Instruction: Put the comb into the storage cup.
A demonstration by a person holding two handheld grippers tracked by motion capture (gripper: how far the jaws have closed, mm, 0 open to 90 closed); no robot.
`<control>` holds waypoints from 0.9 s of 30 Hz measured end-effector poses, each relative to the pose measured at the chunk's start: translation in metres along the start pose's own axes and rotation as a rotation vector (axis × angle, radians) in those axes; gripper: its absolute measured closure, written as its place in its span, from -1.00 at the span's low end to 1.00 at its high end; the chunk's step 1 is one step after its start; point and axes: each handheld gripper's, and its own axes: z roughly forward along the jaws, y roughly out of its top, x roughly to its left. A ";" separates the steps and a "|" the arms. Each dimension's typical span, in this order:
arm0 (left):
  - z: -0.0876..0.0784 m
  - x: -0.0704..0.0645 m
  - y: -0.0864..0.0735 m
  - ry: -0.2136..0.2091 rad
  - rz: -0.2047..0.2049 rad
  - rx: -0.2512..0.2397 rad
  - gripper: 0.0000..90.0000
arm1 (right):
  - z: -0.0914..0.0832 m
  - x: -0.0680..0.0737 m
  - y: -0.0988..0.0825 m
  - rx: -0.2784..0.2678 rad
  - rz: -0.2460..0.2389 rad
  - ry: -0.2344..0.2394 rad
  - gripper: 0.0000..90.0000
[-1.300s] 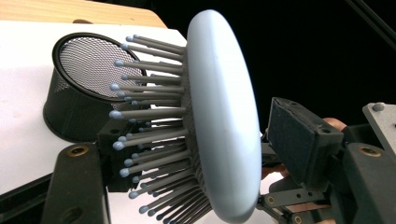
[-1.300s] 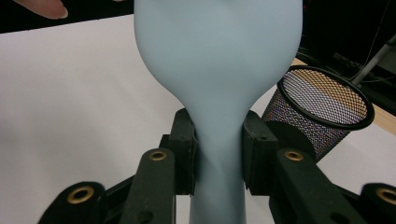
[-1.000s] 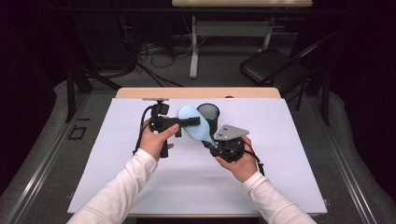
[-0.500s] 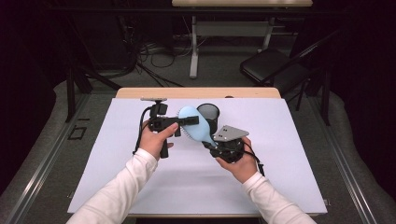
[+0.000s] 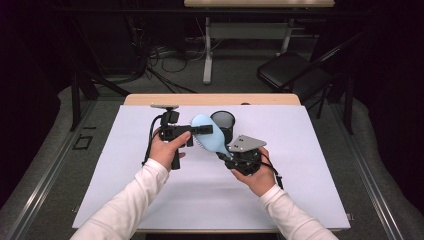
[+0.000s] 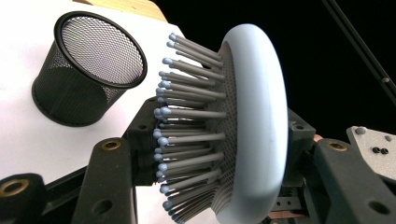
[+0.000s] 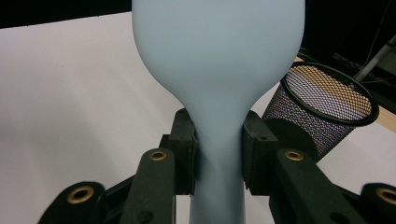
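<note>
Both grippers met on one pale blue hairbrush (image 5: pixel 207 136) from above, my left gripper (image 5: pixel 200 130) clamped across its head, having just closed there, my right gripper (image 5: pixel 226 156) pinching the handle. Through my left gripper view, bristles (image 6: pixel 187 135) pressed one jaw, with the mesh cup (image 6: pixel 91 70) beyond. Through my right gripper view, pads squeezed the neck. Judging this a handover, my right would release next.

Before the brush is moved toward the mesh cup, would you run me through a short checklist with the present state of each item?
1. Right gripper clamps the hairbrush at its handle: ok.
2. Left gripper, jaws just closed, pinches the brush head across bristles and back: ok.
3. Mesh cup upright on the table: ok.
4. Cup empty: cannot tell.
5. Brush clear of cup: ok.
</note>
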 end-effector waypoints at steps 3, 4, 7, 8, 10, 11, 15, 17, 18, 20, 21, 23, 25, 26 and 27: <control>0.000 -0.001 0.000 0.005 0.002 -0.001 0.03 | 0.000 0.000 -0.001 -0.002 0.001 0.000 0.54; 0.000 -0.002 -0.001 0.005 -0.006 -0.004 0.03 | 0.000 0.000 -0.001 -0.003 0.002 0.000 0.54; 0.000 -0.002 -0.001 0.006 -0.001 -0.004 0.03 | 0.000 0.000 -0.001 -0.004 0.002 0.001 0.54; 0.000 -0.002 -0.001 0.007 -0.001 -0.002 0.04 | 0.000 0.000 -0.001 -0.004 0.003 0.002 0.54; 0.000 -0.002 -0.001 0.011 -0.010 0.003 0.04 | 0.000 0.000 -0.001 -0.004 0.004 0.005 0.54; 0.000 -0.002 -0.001 0.011 -0.010 0.003 0.04 | 0.000 0.000 -0.001 -0.004 0.004 0.005 0.54; 0.000 -0.002 -0.001 0.015 -0.012 0.006 0.04 | 0.001 0.001 -0.002 -0.001 0.007 0.007 0.54; 0.000 -0.002 -0.001 0.014 -0.014 0.008 0.05 | 0.002 0.001 -0.002 0.000 0.008 0.007 0.54; 0.000 -0.002 -0.001 0.012 -0.017 0.007 0.05 | 0.002 0.001 -0.002 -0.001 0.010 0.007 0.54; 0.000 -0.002 -0.001 0.013 -0.017 0.009 0.05 | 0.002 0.001 -0.002 -0.001 0.010 0.007 0.54; 0.000 -0.002 -0.001 0.013 -0.017 0.008 0.05 | 0.002 0.001 -0.002 -0.001 0.009 0.006 0.54; 0.000 -0.002 -0.001 0.011 -0.020 0.006 0.05 | 0.002 0.001 -0.002 -0.004 0.009 0.004 0.54; 0.000 -0.002 -0.001 0.011 -0.021 0.007 0.05 | 0.002 0.001 -0.002 -0.002 0.009 0.005 0.54; 0.000 -0.002 -0.001 0.011 -0.025 0.010 0.06 | 0.001 0.001 -0.002 -0.004 0.010 0.005 0.54; 0.000 -0.002 -0.001 0.011 -0.025 0.010 0.06 | 0.001 0.001 -0.002 -0.004 0.010 0.005 0.54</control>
